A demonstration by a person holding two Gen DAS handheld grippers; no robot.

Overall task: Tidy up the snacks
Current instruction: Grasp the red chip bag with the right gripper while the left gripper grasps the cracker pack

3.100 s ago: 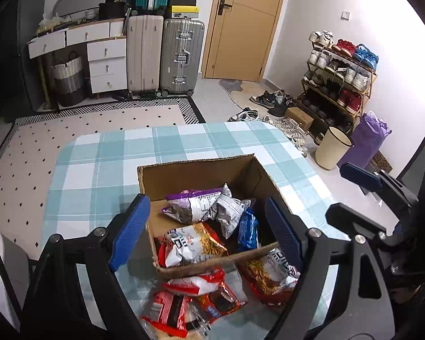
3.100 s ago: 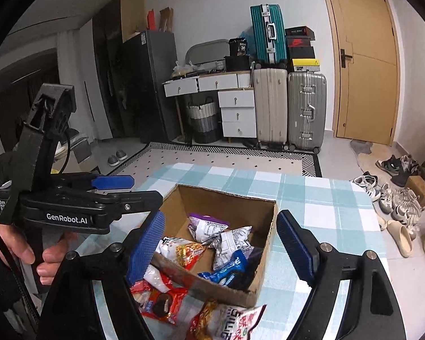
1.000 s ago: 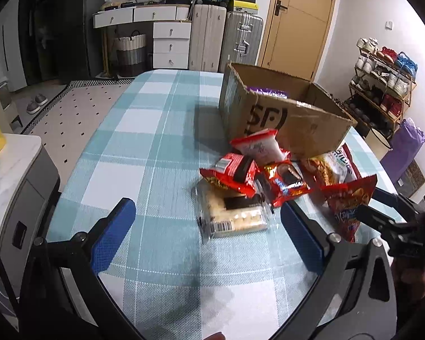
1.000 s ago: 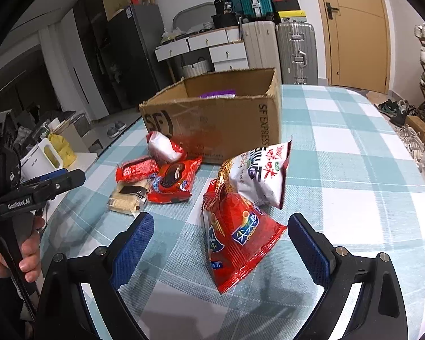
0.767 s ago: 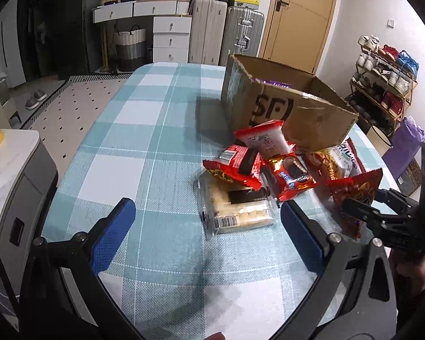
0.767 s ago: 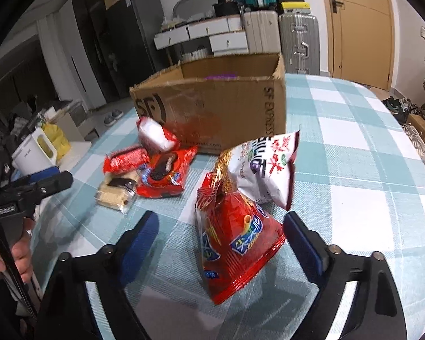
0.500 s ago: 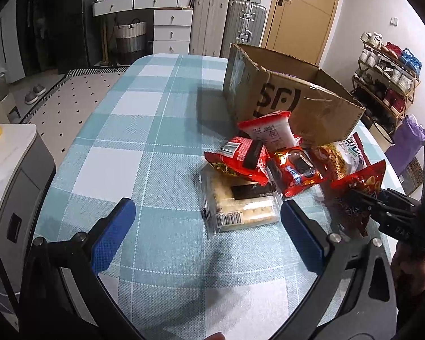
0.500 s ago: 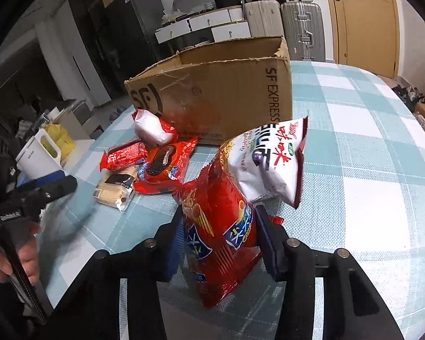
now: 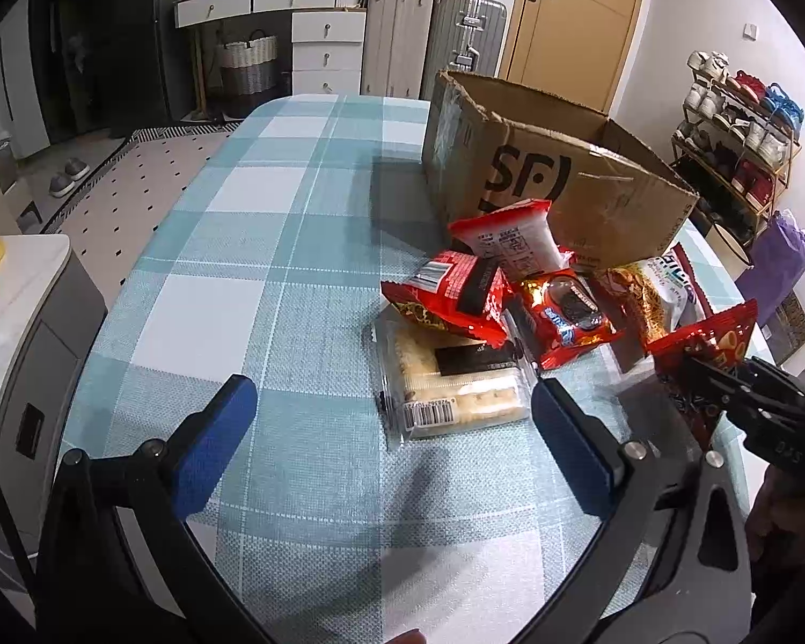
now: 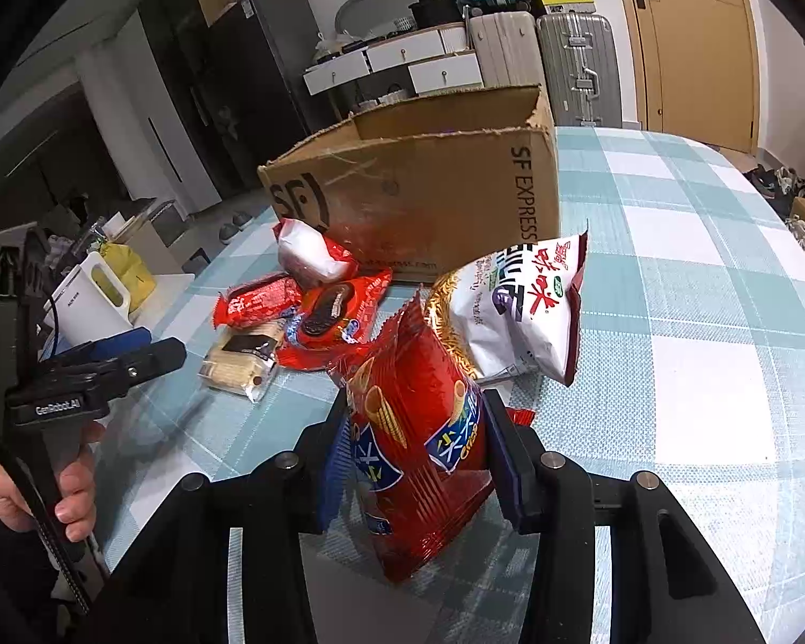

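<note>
Since a second ago the right gripper has gone from wide open around the red snack bag to clamped on it, both pads pressing the bag's lower half so its sides crease inward. That bag stands upright between the pads, its top leaning on the white noodle bag just behind. The left gripper hangs with its blue fingers spread apart and nothing between them, above the checked tablecloth, with the clear tray of biscuits just ahead. Further out lie the red packets, piled against the near wall of the cardboard box, which sits on the far side of the table. The step in hand looks like picking up the red bag; next it probably needs lifting clear of the noodle bag and carrying over the box rim before letting go.
</note>
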